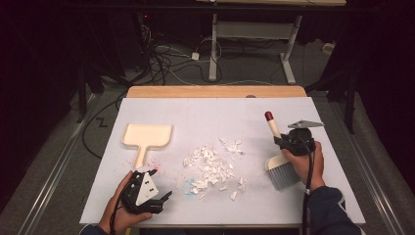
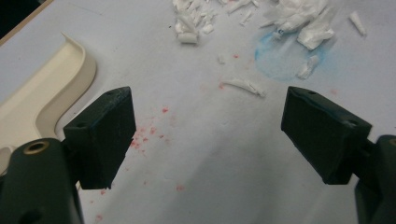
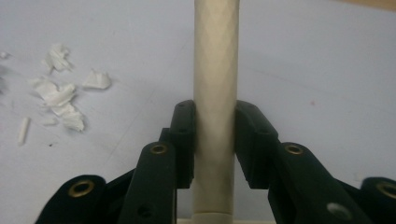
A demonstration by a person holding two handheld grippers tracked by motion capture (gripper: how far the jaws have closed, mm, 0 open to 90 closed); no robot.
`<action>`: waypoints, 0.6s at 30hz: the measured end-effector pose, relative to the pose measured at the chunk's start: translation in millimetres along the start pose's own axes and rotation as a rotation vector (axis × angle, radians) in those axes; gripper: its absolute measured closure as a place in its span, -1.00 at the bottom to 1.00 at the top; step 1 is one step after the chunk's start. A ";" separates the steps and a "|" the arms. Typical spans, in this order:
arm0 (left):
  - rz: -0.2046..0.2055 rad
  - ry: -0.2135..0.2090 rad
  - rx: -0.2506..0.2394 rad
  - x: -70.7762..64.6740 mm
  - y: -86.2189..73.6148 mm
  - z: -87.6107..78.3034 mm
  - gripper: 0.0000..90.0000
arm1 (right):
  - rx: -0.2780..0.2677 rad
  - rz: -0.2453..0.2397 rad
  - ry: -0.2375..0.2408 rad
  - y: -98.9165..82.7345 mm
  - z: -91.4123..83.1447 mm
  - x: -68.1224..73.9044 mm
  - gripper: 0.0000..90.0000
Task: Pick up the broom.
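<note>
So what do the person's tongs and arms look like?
Both tongs, left and right, are black with blocky flat jaws, brass-coloured rivets and a pale three-cornered plate on top. A black cable trails from the right one. The sleeves are dark blue.

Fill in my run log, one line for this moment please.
right claw: shut on brush handle | left claw: open, beside dustpan | paper scraps: unswept

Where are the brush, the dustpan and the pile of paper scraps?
brush point(image 1: 282, 172), high view, on its grey bristles.
dustpan point(image 1: 147, 134), high view, on the floor of its cream tray.
paper scraps point(image 1: 211, 165), high view, on the middle of the white pile.
</note>
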State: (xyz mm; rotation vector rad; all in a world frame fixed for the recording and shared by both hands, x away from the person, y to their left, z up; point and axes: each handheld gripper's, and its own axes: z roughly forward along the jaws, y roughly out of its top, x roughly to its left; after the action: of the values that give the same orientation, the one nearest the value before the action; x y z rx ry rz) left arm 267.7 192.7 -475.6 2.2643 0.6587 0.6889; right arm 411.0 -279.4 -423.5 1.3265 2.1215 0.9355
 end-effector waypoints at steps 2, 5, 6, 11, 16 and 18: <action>-0.003 0.000 -0.001 0.1 0.2 -0.1 -0.62 | -0.041 -0.004 0.007 -1.8 -11.0 -1.2 0.59; -0.002 0.000 -0.001 -0.2 0.9 -0.2 -0.62 | -0.079 -0.012 0.018 -3.9 -21.6 -2.1 0.59; -0.003 0.002 0.000 -0.2 1.1 -0.2 -0.62 | -0.099 -0.012 0.021 -5.4 -27.1 -2.1 0.59; -0.022 0.003 -0.013 0.5 1.9 -1.3 -0.62 | -0.194 -0.042 0.041 -14.5 -56.2 -0.1 0.59; -0.030 0.000 -0.022 0.3 2.9 -2.2 -0.62 | -0.239 -0.062 0.050 -21.5 -73.2 3.8 0.60; -0.041 -0.001 -0.029 0.6 4.2 -3.0 -0.62 | -0.248 -0.059 0.055 -22.9 -76.5 5.3 0.59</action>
State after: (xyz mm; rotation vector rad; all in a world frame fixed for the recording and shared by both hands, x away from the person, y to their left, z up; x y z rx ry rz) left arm 267.3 191.7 -470.5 2.2181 0.6879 0.6741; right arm 342.7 -304.5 -390.5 1.1212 1.9955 1.1787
